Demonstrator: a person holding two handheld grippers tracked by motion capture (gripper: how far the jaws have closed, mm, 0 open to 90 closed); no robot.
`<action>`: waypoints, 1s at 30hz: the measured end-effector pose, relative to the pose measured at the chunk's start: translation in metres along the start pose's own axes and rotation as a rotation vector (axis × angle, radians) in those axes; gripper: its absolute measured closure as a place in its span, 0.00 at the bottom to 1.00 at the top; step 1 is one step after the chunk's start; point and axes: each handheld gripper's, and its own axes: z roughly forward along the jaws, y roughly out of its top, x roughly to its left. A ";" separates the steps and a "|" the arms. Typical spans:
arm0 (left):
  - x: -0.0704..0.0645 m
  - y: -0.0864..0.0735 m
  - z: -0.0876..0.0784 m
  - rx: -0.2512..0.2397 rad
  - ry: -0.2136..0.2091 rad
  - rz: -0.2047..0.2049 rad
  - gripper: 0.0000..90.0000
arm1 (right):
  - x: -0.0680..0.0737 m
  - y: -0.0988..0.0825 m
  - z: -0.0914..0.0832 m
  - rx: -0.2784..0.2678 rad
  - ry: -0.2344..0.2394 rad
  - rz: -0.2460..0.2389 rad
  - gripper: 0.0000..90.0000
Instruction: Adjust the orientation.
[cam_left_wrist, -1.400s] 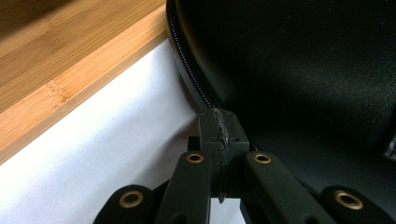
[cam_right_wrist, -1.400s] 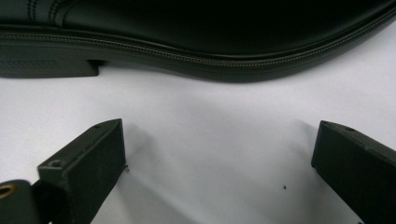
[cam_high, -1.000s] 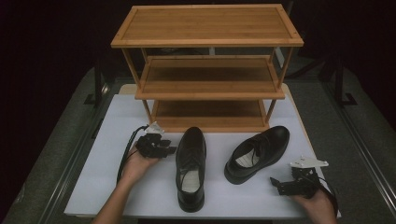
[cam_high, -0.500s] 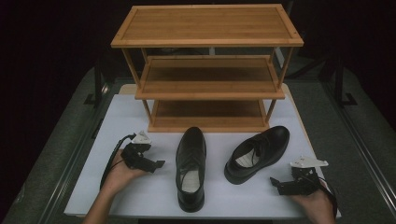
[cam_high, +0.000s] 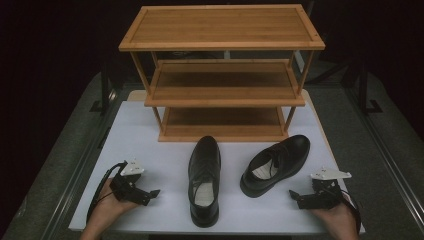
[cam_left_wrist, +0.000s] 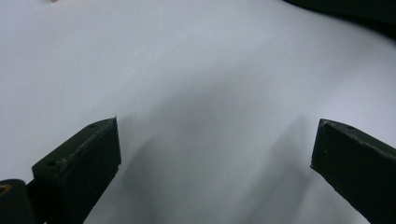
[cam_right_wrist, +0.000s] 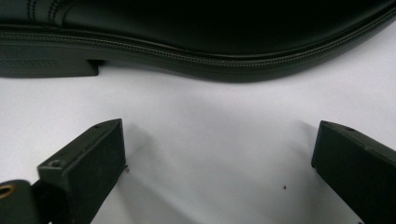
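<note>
From above, two black shoes sit on the white bench (cam_high: 150, 145) before the rack (cam_high: 222, 90): the left shoe (cam_high: 204, 180) points at it, the right shoe (cam_high: 276, 164) is angled. The left claw (cam_high: 154, 193), its jaws just opened, stands released over bare bench, well apart from the left shoe. The right claw (cam_high: 294, 195) is also released; its own view adds the right shoe's stitched sole (cam_right_wrist: 196, 56) just ahead.

Two black dress shoes, one (cam_high: 204, 180) beside the other (cam_high: 276, 164); one three-tier wooden rack (cam_high: 222, 75); two grippers, left (cam_high: 154, 193) and right (cam_high: 293, 194); apparently one white bench (cam_high: 150, 145).
</note>
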 end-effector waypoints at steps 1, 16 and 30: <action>0.000 -0.002 0.000 0.002 -0.001 -0.001 0.01 | 0.000 0.000 0.000 0.000 0.000 0.001 0.03; -0.003 -0.015 0.000 -0.056 0.002 -0.001 0.00 | 0.000 0.006 -0.007 0.009 -0.009 -0.007 0.18; -0.003 -0.015 0.000 -0.057 0.001 -0.003 0.00 | -0.017 0.026 -0.025 -0.059 0.002 0.009 0.96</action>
